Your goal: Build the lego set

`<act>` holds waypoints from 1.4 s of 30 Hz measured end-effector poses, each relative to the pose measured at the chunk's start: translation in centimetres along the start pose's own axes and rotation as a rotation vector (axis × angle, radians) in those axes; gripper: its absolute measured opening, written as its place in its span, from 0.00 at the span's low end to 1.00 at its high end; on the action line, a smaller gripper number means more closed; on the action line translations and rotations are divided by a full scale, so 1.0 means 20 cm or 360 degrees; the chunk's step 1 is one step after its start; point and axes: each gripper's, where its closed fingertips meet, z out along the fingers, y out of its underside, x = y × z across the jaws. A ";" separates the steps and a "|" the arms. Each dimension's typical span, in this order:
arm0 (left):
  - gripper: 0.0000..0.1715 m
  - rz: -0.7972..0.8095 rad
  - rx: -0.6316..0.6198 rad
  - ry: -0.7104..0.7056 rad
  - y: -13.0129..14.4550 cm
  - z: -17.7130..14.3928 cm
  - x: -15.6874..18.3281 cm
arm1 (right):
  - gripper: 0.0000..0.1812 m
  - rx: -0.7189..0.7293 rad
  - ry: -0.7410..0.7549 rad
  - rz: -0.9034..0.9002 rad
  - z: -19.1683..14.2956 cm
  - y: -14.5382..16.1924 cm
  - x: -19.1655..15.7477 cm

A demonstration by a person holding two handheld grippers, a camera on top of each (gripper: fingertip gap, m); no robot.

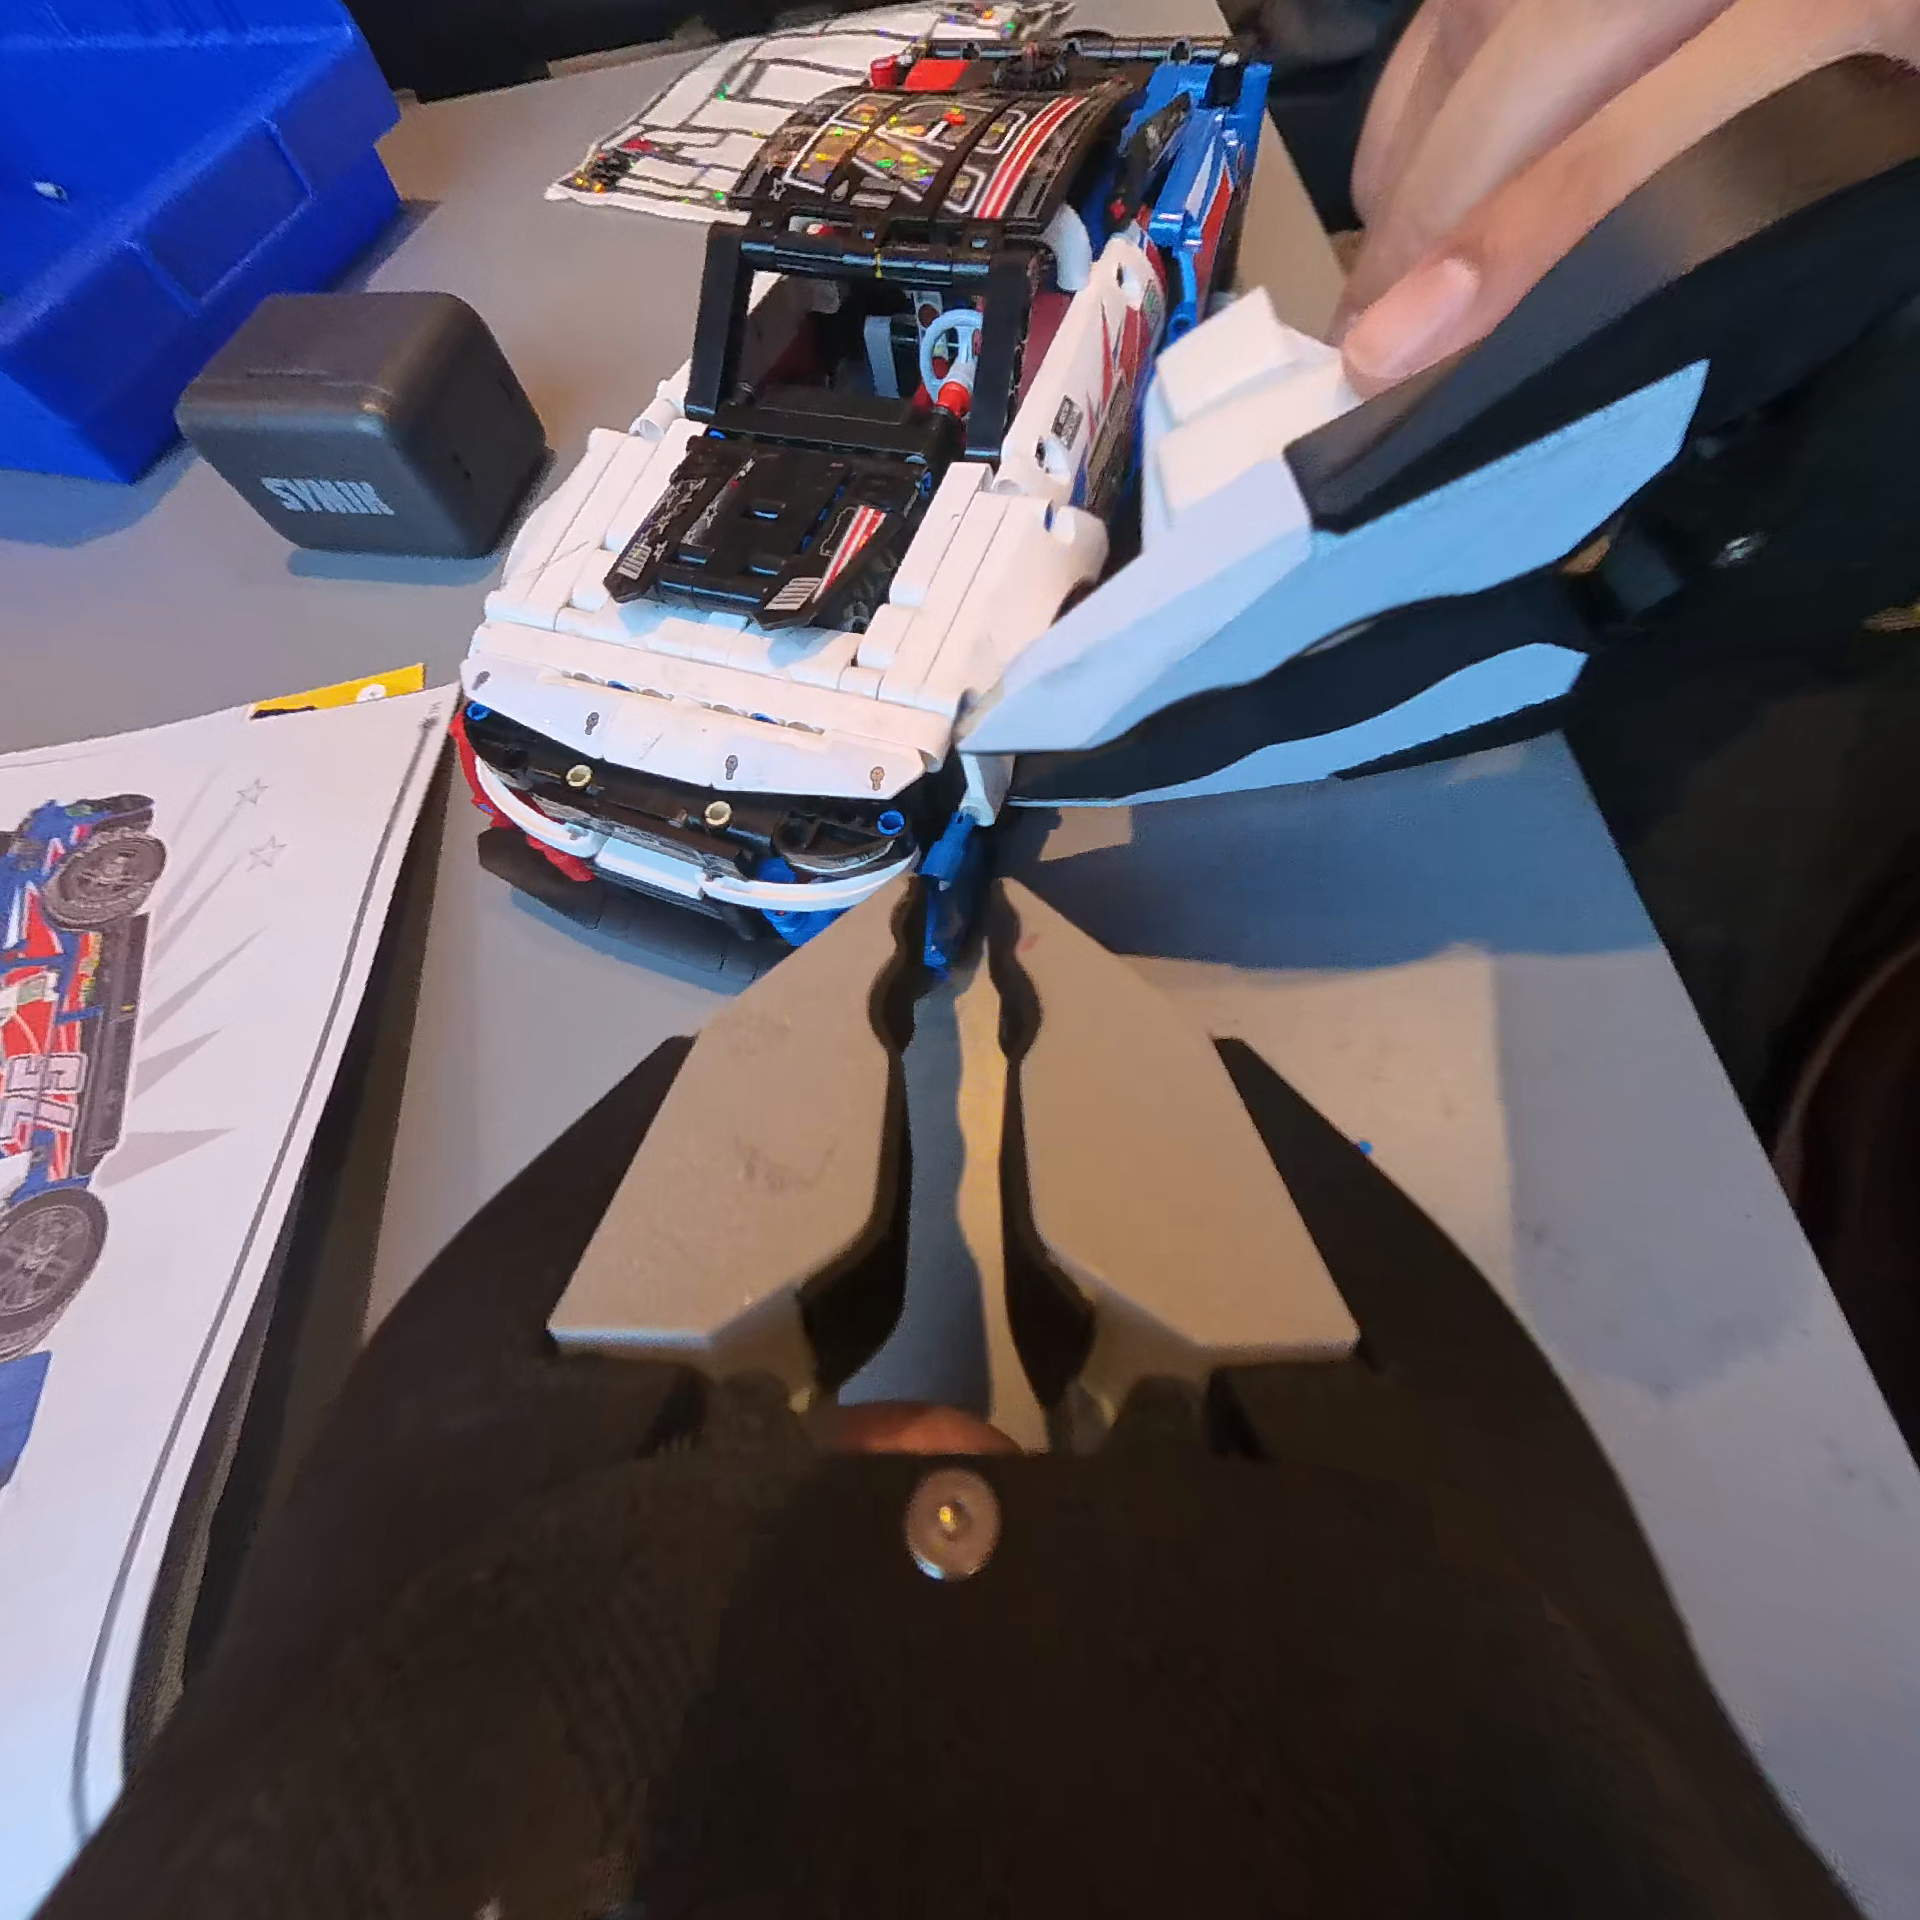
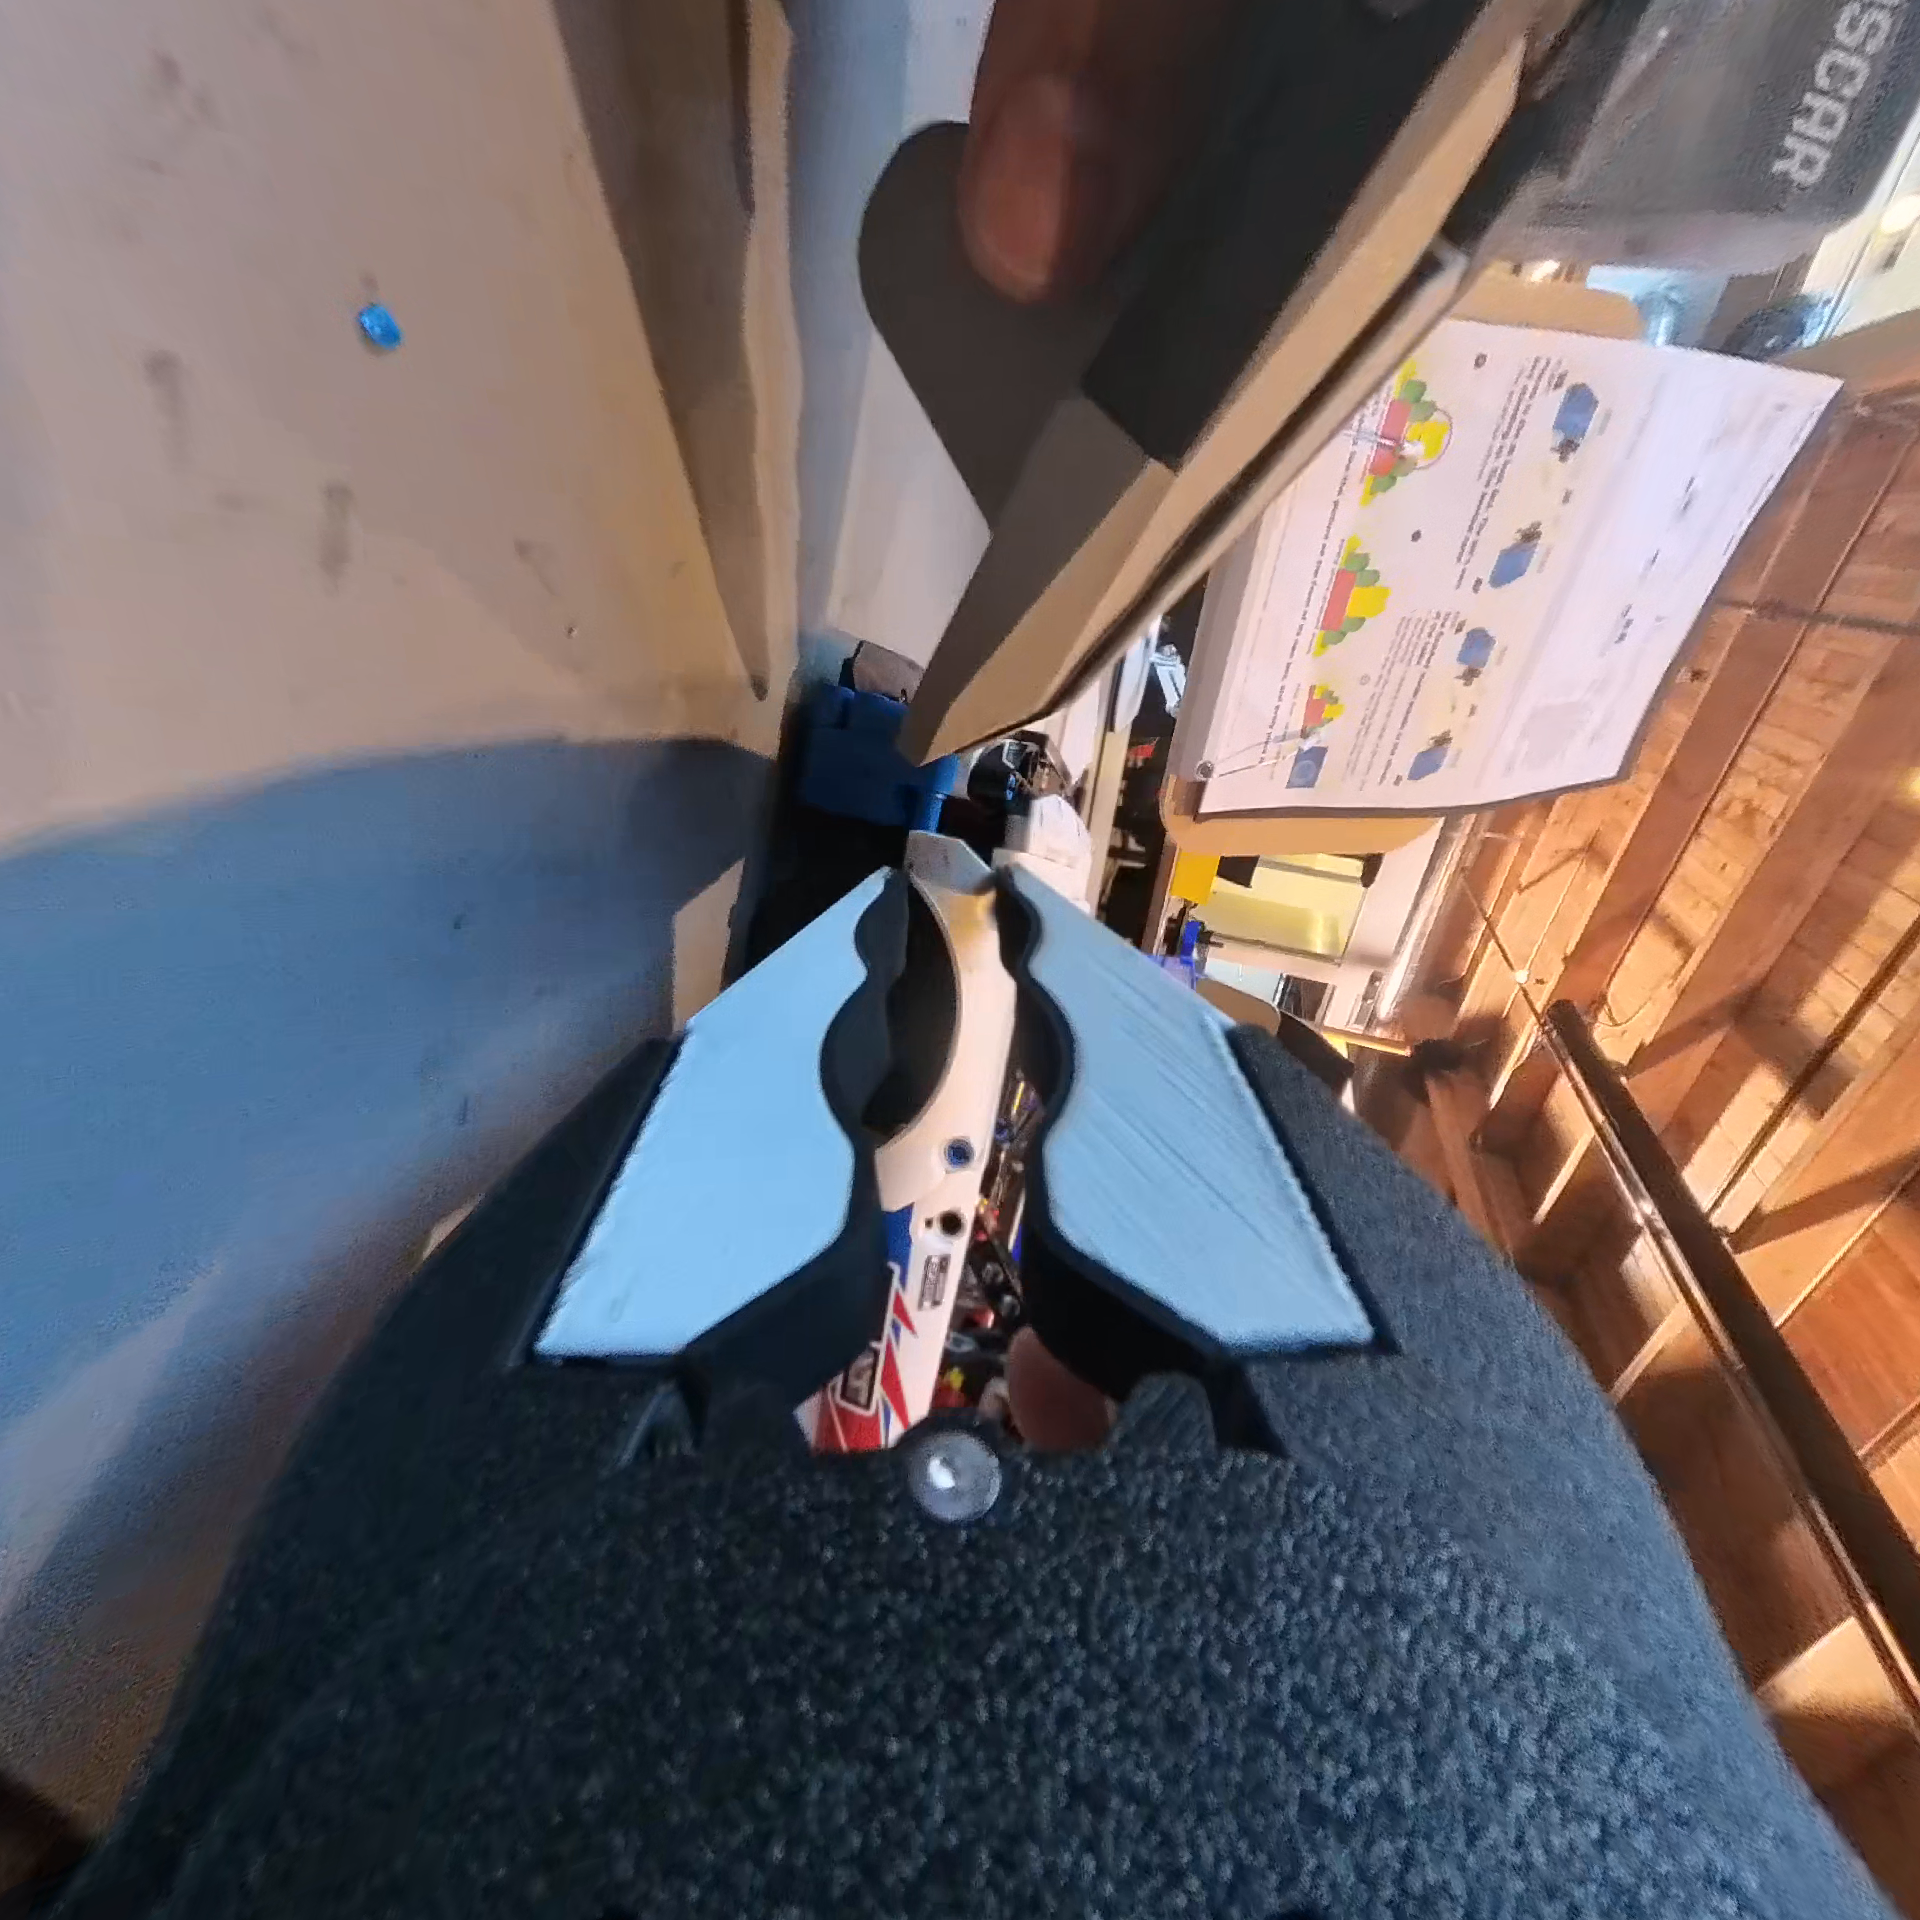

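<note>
Blue plastic fills the upper left of the left wrist view, one storage bin [image 1: 156, 208], with one dark grey box [image 1: 364, 426] just right of it and one instruction booklet [image 1: 187, 1039] down the left edge. At centre stands one lego car [image 1: 810, 540], nearly built, its long axis running from lower centre up toward the upper right, nose toward the camera. The left gripper [image 1: 951, 914] sits directly below that nose, jaws almost together on one small blue piece [image 1: 945, 894] at the car's front corner. To the right, the right gripper [image 1: 997, 748] comes in from the car's side, jaws clenched on a white side panel [image 2: 961, 997]. The left gripper looks nearer the front, where I judge the next fitting falls.
</note>
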 end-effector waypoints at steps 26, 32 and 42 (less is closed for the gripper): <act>0.16 0.0298 0.0012 -0.0250 -0.04 0.00 -0.09 | 0.06 -0.0018 0.0045 0.0042 0.00 0.01 0.00; 0.14 0.0244 0.0065 -0.0204 -0.05 -0.05 -0.11 | 0.06 -0.0016 0.0046 0.0070 0.00 0.01 0.00; 0.26 0.0110 -0.0101 -0.0104 0.06 0.02 -0.14 | 0.06 -0.0021 0.0050 0.0085 0.00 0.01 0.01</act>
